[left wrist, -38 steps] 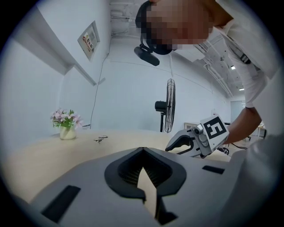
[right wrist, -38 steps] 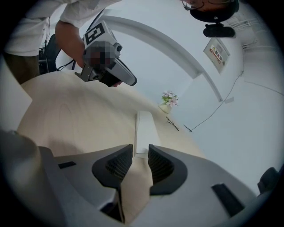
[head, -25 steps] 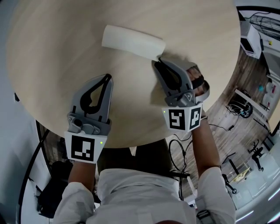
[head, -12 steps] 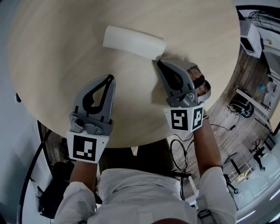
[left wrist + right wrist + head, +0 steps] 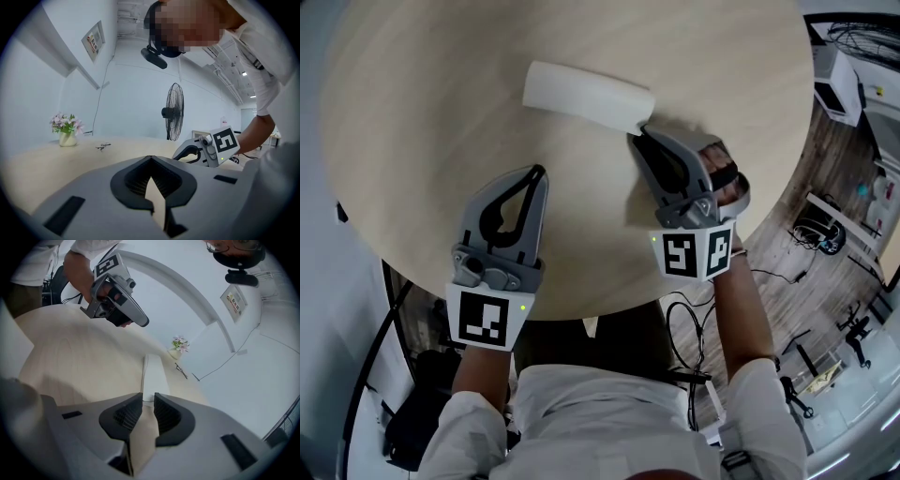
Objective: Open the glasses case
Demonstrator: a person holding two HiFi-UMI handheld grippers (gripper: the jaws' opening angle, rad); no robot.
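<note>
A white oblong glasses case (image 5: 581, 94) lies shut on the round wooden table (image 5: 441, 112). My right gripper (image 5: 637, 134) points at the case's near right end. In the right gripper view its jaws are opening, and the case (image 5: 152, 376) begins just beyond the right gripper (image 5: 148, 397) tips. The pads do not press on it. My left gripper (image 5: 539, 172) hovers over bare table, left of and nearer than the case, with its tips together. In the left gripper view the left gripper (image 5: 150, 158) holds nothing.
A small vase of flowers (image 5: 67, 133) and a folded pair of glasses (image 5: 103, 146) sit far across the table. A standing fan (image 5: 173, 112) is beyond it. The table's near edge runs under both wrists. Cables and equipment lie on the floor at right (image 5: 811, 234).
The right gripper's jaws narrowed half a second ago and stand apart again now. Both hands and the case have stayed where they were.
</note>
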